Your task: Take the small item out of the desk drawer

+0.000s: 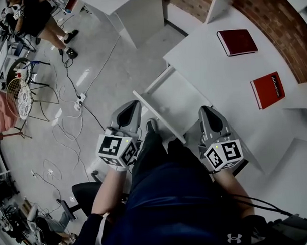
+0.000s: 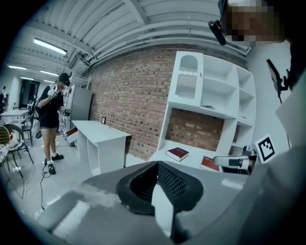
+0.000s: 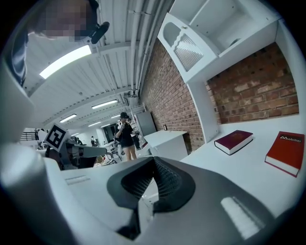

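Your left hand-held gripper is clenched with nothing between its jaws, just left of the drawer's front panel. The desk drawer stands pulled out between both tools. Its white inside shows, but the small item cannot be made out there. Your right hand-held gripper is clenched and empty, just right of the drawer. Farther right on the desk lie a dark red book and a red book.
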Available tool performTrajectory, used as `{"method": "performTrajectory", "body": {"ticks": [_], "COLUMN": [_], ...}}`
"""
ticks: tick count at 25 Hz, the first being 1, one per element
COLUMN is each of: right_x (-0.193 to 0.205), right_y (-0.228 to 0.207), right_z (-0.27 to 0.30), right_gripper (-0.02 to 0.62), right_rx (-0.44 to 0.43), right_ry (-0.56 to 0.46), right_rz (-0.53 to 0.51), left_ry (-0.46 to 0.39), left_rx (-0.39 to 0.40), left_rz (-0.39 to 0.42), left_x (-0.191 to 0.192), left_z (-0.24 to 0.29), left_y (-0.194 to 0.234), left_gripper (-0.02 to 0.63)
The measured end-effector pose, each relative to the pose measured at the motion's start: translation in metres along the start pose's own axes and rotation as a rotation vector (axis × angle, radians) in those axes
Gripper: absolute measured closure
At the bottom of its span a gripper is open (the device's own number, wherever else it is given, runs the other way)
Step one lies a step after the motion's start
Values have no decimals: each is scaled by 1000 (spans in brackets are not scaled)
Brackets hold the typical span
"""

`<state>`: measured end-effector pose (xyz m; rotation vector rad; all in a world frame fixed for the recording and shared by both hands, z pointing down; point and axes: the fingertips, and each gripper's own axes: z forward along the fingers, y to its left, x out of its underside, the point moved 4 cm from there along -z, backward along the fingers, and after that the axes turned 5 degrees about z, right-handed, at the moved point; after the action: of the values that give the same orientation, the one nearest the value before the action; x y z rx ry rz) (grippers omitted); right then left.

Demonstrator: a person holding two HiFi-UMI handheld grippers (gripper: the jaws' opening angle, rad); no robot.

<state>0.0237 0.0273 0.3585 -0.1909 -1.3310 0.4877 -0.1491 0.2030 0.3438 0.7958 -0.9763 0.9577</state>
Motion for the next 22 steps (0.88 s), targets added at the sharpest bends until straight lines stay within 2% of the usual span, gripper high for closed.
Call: {"method": "performTrajectory", "body": {"ticks": [8, 14, 22], "right_x": [-3, 6, 13], "right_y": [-15, -31, -50], "right_z": [14, 21, 16], "right_gripper": [592, 592, 592], "right_rx": [129, 229, 370], "right_ry": [1, -4, -18], "right_rz": [46, 96, 163], "left_ry": [152, 311, 568], "left_rx": [150, 335, 651], "left_rz": [66, 172, 462], "left_x": [15, 44, 93], "left_z": [63, 118, 172], "left_y": [16, 13, -17], "left_gripper": [601, 574, 537]}}
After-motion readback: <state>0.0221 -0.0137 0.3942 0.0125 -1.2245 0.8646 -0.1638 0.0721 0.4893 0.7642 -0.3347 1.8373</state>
